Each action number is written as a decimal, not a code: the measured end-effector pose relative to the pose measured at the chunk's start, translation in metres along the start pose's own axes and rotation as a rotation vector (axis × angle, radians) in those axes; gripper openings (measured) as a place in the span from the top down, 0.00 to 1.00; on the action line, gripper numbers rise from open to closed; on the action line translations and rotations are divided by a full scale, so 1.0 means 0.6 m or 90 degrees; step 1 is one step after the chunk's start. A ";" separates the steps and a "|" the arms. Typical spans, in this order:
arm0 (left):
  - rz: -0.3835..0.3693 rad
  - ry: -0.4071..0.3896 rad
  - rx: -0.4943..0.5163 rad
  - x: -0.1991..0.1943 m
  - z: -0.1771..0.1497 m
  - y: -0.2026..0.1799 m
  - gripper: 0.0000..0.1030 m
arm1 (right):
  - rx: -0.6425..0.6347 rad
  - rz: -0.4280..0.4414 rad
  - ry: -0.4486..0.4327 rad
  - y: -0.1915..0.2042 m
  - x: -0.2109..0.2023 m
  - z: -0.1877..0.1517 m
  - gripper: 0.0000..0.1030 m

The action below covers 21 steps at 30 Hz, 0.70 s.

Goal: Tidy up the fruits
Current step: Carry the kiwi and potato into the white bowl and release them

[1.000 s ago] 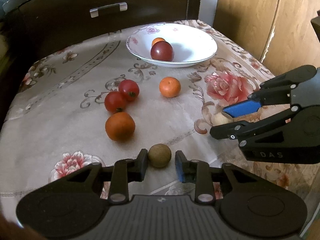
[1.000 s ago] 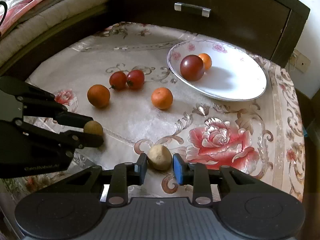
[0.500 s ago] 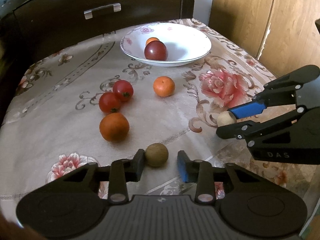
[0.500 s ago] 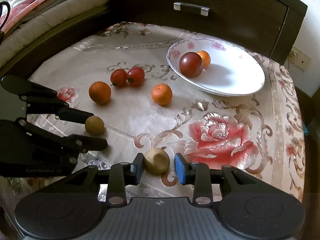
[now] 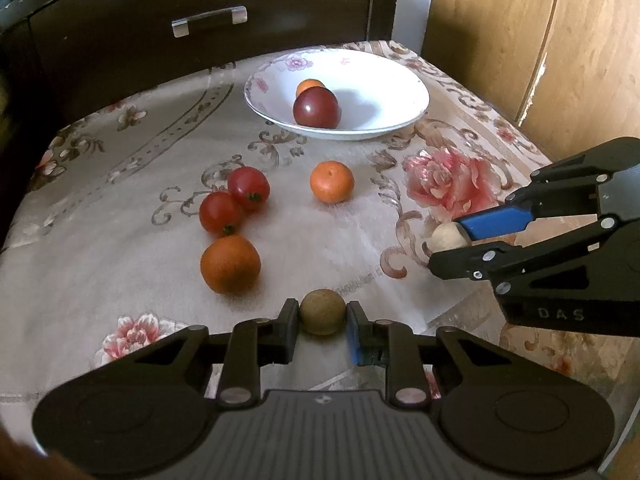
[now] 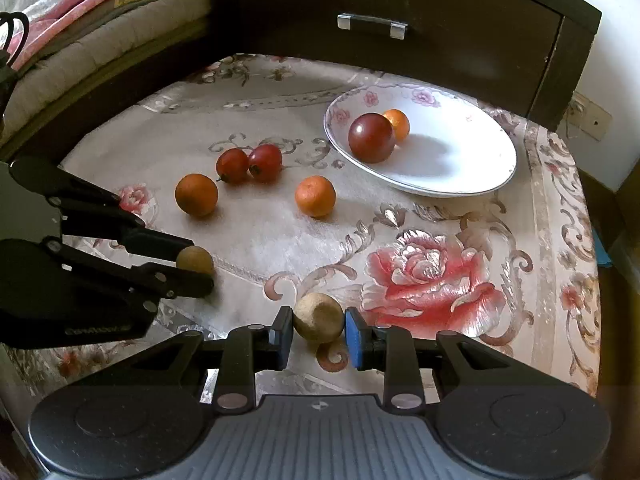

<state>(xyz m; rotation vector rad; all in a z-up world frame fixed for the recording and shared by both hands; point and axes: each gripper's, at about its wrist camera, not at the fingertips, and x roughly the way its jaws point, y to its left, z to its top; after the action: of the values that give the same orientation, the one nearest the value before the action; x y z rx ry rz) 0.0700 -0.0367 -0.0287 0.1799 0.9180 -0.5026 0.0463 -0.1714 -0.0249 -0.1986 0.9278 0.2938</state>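
Both grippers hold small round fruit at the near bench edge — the left gripper [image 5: 322,317] jaws pinching a brown-green fruit [image 5: 322,311], the right gripper [image 6: 316,325] jaws nearly closed on a pale tan fruit [image 6: 318,318] — with the white bowl [image 6: 460,184] far right, nearer the right gripper.

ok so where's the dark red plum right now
The plum sits in the white bowl at the far side of the table, touching a small orange just behind it, in both wrist views.

Warm side light, soft shadows, fisheye-bent edges.
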 end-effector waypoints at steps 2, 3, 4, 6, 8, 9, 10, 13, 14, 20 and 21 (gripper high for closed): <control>-0.004 -0.008 -0.009 -0.004 0.005 0.003 0.68 | 0.002 0.003 0.000 0.000 0.002 0.003 0.79; -0.003 -0.013 -0.011 -0.006 0.008 0.003 0.68 | 0.002 0.004 -0.002 0.000 0.002 0.006 0.79; -0.002 -0.018 -0.011 -0.007 0.012 0.004 0.68 | 0.003 0.006 -0.004 0.000 0.002 0.008 0.79; -0.003 -0.026 -0.019 -0.008 0.020 0.006 0.68 | 0.003 0.009 -0.011 0.000 0.002 0.015 0.79; 0.000 -0.034 -0.021 -0.007 0.030 0.008 0.68 | 0.003 0.013 -0.018 0.000 0.001 0.022 0.79; 0.002 -0.038 -0.021 -0.007 0.036 0.009 0.68 | 0.003 0.014 -0.023 0.000 -0.001 0.027 0.79; 0.003 -0.042 -0.023 -0.007 0.041 0.009 0.68 | 0.003 0.015 -0.029 -0.002 -0.002 0.031 0.79; 0.003 -0.063 -0.027 -0.008 0.059 0.010 0.68 | 0.010 0.014 -0.044 -0.007 -0.005 0.043 0.79; 0.003 -0.069 -0.028 -0.008 0.065 0.010 0.68 | 0.013 0.013 -0.048 -0.010 -0.007 0.046 0.79; -0.002 -0.085 -0.022 0.012 0.104 0.004 0.68 | 0.034 0.000 -0.069 -0.037 -0.009 0.065 0.79; -0.003 -0.088 -0.021 0.015 0.110 0.004 0.68 | 0.038 -0.002 -0.072 -0.042 -0.009 0.069 0.79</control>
<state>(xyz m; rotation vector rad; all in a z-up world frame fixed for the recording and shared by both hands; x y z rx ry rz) 0.1226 -0.0614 0.0038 0.1113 0.7916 -0.4967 0.0832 -0.1837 0.0049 -0.1275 0.8229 0.2711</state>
